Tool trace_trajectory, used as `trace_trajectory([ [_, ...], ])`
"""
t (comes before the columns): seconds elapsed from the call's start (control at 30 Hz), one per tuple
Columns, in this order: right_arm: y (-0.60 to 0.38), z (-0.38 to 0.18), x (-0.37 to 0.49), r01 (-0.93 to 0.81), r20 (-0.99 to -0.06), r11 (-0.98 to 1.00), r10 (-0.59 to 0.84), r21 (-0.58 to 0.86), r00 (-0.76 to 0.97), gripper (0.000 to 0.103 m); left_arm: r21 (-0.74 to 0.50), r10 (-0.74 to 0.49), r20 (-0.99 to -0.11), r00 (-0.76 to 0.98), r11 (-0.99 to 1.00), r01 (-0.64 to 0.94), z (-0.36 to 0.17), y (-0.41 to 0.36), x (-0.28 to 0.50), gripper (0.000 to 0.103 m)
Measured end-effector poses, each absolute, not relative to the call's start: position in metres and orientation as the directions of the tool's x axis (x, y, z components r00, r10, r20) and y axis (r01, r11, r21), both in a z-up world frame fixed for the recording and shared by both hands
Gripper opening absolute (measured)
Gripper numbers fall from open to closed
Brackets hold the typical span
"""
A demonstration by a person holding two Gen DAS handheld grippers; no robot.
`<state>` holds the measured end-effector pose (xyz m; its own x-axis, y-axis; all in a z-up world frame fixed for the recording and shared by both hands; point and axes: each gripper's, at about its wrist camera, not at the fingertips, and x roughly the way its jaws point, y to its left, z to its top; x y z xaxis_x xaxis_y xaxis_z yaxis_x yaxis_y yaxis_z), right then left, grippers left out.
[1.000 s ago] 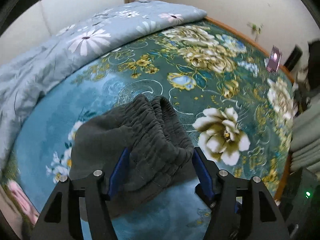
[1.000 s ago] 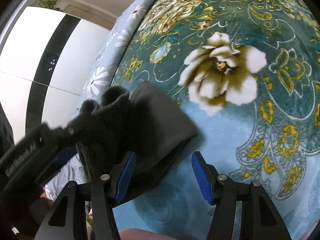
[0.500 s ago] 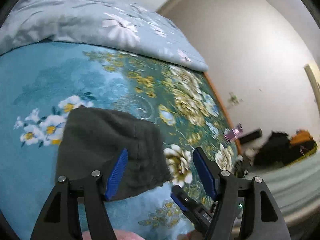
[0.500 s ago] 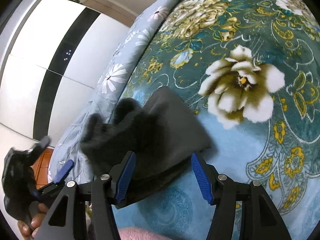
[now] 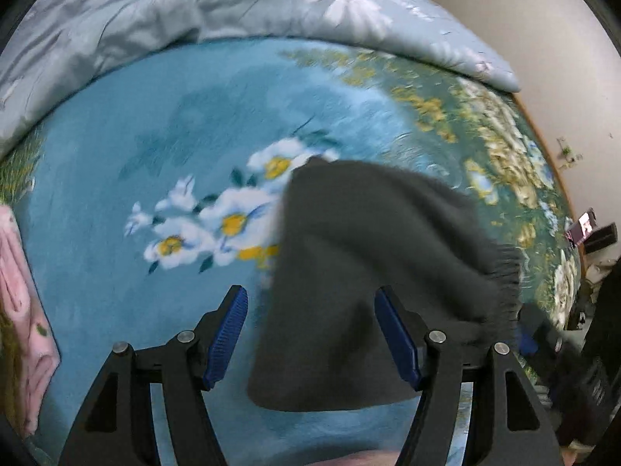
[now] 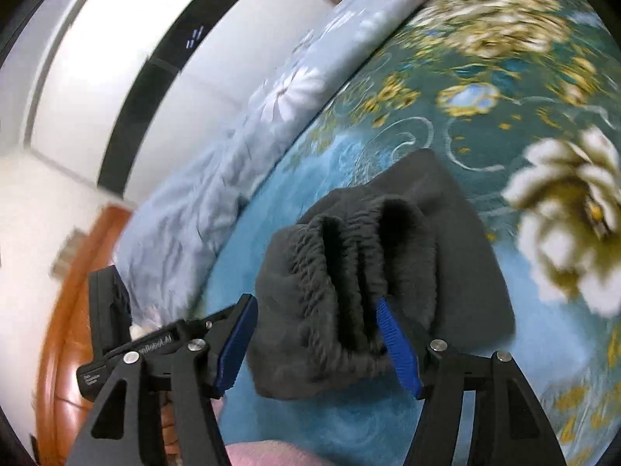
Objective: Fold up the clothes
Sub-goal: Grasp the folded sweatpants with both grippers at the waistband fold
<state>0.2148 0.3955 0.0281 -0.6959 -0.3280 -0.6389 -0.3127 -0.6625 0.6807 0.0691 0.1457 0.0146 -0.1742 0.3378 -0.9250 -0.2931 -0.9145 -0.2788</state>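
Observation:
A dark grey folded garment (image 5: 368,272) with a ribbed elastic waistband (image 6: 341,272) lies on the teal floral blanket (image 5: 155,155). My left gripper (image 5: 310,310) hangs open over the garment's plain end, pointing steeply down; the cloth lies below its right finger and neither pad presses on it. My right gripper (image 6: 316,310) is at the waistband end with its jaws opening. The bunched waistband sits between its blue pads (image 6: 396,338), and I see no pinch on it. The left gripper's black body (image 6: 116,349) shows at the lower left of the right wrist view.
A grey-blue flowered quilt (image 5: 194,11) is heaped along the far side of the bed. Pink cloth (image 5: 23,310) lies at the left edge. A white wardrobe with a black stripe (image 6: 116,77) and a wooden floor (image 6: 66,310) are beyond the bed. A phone (image 5: 582,229) stands past the bed's right side.
The left gripper has swung left, sunk and rolled, from the waistband to the garment's plain end. The right gripper has moved to the waistband end and its jaws have widened slightly.

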Motion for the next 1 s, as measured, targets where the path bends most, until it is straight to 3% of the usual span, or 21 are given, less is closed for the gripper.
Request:
trace_trajectory([
  [0.1,0.401,0.017,0.191,-0.326,-0.691,-0.701,-0.326,0.635,-0.645,0.072,-0.317,0.36,-0.923,-0.14,-0.913,-0.258,0.0,0.135,0.065,0.069],
  [0.27,0.393,0.006,0.169,-0.261,-0.65,-0.666,-0.44,0.699,-0.619,0.073,-0.424,0.449,-0.89,-0.074,-0.878,-0.222,-0.014,0.129,0.059,0.069],
  [0.37,0.383,0.001,0.161,-0.255,-0.689,-0.705,-0.438,0.662,-0.578,0.073,-0.461,0.482,-0.875,-0.044,-0.857,-0.229,-0.017,0.133,0.059,0.069],
  [0.43,0.383,0.0,0.157,-0.273,-0.708,-0.71,-0.433,0.649,-0.558,0.067,-0.484,0.504,-0.863,-0.027,-0.842,-0.241,-0.016,0.136,0.06,0.069],
  [0.47,0.385,0.002,0.157,-0.275,-0.709,-0.71,-0.433,0.649,-0.556,0.06,-0.491,0.511,-0.859,-0.02,-0.835,-0.247,-0.016,0.138,0.06,0.069],
  [0.5,0.388,0.006,0.157,-0.27,-0.706,-0.709,-0.435,0.651,-0.56,0.043,-0.496,0.518,-0.855,-0.019,-0.829,-0.259,-0.013,0.141,0.061,0.068],
  [0.57,0.395,0.02,0.159,-0.239,-0.68,-0.703,-0.454,0.67,-0.576,0.035,-0.528,0.556,-0.831,-0.021,-0.799,-0.289,-0.003,0.146,0.065,0.068],
  [0.7,0.422,0.068,0.172,-0.118,-0.593,-0.707,-0.476,0.697,-0.65,0.032,-0.62,0.661,-0.75,-0.004,-0.705,-0.346,0.023,0.157,0.071,0.068],
  [0.8,0.446,0.078,0.173,-0.126,-0.603,-0.727,-0.445,0.675,-0.662,0.032,-0.603,0.649,-0.761,0.004,-0.704,-0.375,0.028,0.175,0.069,0.068],
  [1.0,0.472,0.006,0.166,-0.305,-0.678,-0.655,-0.44,0.691,-0.589,0.032,-0.475,0.513,-0.858,0.015,-0.783,-0.402,0.008,0.205,0.069,0.068],
])
